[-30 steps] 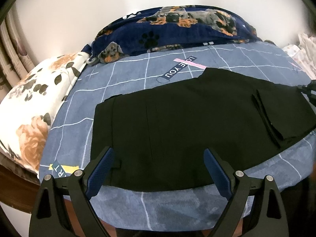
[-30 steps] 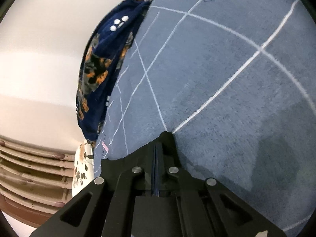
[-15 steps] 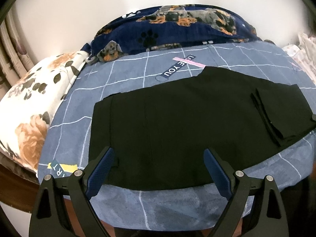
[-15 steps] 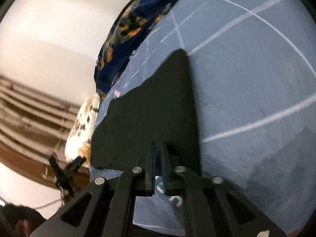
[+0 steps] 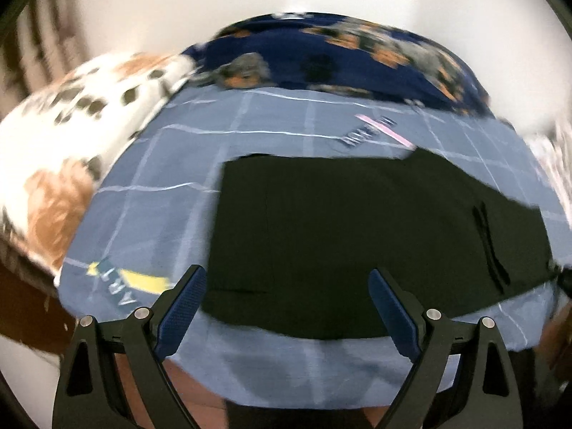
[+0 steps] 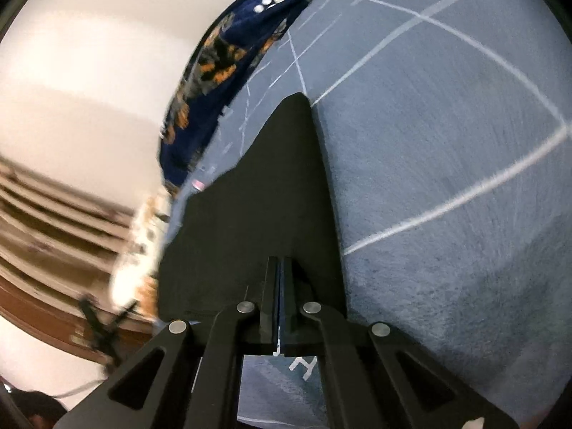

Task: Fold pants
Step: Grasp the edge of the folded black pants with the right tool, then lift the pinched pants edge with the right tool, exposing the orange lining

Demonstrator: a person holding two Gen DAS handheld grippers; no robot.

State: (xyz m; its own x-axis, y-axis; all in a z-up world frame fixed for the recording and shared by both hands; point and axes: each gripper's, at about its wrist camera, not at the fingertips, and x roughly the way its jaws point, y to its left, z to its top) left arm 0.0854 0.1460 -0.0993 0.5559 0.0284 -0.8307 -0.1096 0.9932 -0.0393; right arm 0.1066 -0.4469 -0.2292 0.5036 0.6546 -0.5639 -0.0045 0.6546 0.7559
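Observation:
The black pants lie flat on the blue checked bed sheet, folded lengthwise, with a folded-over end at the right. My left gripper is open and empty, hovering above the pants' near edge at their left end. In the right wrist view my right gripper is shut on the end of the black pants, whose cloth rises from the jaws as a dark pointed flap over the sheet.
A navy dog-print blanket lies along the wall at the far side of the bed. A white floral pillow sits at the left. White cloth lies at the right edge. The brown bed frame shows below the pillow.
My left gripper has swung left, so the pants now sit further right in its blurred view. My right gripper, still shut on the pants' end, has lifted more cloth into view.

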